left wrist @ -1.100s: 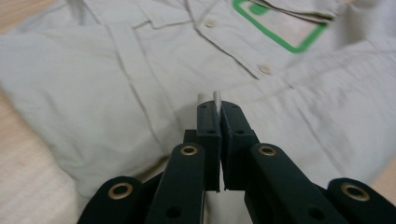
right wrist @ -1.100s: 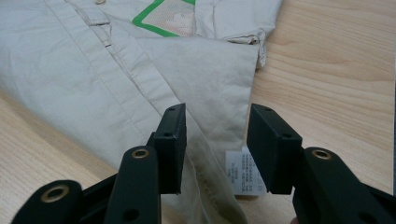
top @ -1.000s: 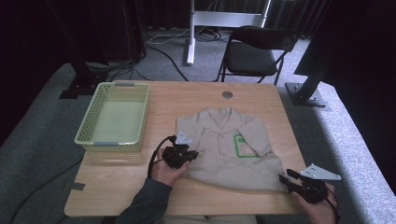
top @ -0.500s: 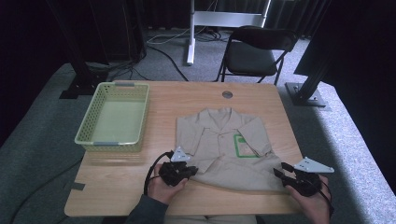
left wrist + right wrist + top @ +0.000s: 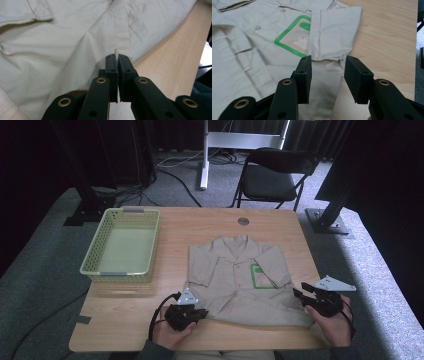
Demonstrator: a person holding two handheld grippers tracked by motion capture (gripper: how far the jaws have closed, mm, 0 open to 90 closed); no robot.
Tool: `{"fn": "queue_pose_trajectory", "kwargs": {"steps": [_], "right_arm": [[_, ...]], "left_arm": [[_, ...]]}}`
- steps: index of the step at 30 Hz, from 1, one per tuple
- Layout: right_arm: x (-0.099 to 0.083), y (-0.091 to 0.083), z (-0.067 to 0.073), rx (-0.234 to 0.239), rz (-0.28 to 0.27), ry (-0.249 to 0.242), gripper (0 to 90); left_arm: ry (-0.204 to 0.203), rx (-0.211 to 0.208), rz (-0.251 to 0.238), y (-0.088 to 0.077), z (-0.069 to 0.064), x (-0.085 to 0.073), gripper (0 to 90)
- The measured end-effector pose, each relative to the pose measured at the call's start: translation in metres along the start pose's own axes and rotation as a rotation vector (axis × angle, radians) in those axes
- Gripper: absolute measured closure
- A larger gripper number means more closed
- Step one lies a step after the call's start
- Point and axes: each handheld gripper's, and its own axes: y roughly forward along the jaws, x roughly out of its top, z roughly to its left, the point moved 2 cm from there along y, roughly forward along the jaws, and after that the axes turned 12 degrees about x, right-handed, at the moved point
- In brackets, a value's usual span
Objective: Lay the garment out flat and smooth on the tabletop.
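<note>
Shirt [image 5: 239, 280] flat on my table [image 5: 200, 222], beside the basket [image 5: 121, 245] with nothing in it.
My left gripper [image 5: 117, 58] pinches its hem; my right gripper [image 5: 327, 62] hangs spread over its side edge.

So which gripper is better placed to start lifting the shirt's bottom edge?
Left, probably. The left gripper is shut on the shirt at its hem, already holding cloth. The right gripper hovers open above the hem near the sleeve, gripping nothing.

Bare table [image 5: 210, 222] lies open beyond the shirt [image 5: 240, 280]; the basket [image 5: 122, 245] blocks the left side.
</note>
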Motion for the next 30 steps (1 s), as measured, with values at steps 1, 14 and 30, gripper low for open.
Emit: {"fn": "queue_pose_trajectory", "kwargs": {"steps": [1, 14, 30], "right_arm": [[0.0, 0.002, -0.002, 0.003, 0.001, 0.002, 57.7], [-0.002, 0.047, -0.031, 0.024, 0.081, 0.08, 60.5], [-0.004, 0.065, -0.041, 0.029, 0.119, 0.098, 70.2]], "left_arm": [[-0.002, -0.003, 0.004, -0.001, -0.001, -0.002, 87.6], [-0.001, -0.012, 0.015, -0.004, -0.004, -0.018, 87.7], [0.048, 0.04, 0.033, -0.001, -0.006, -0.016, 87.7]]}}
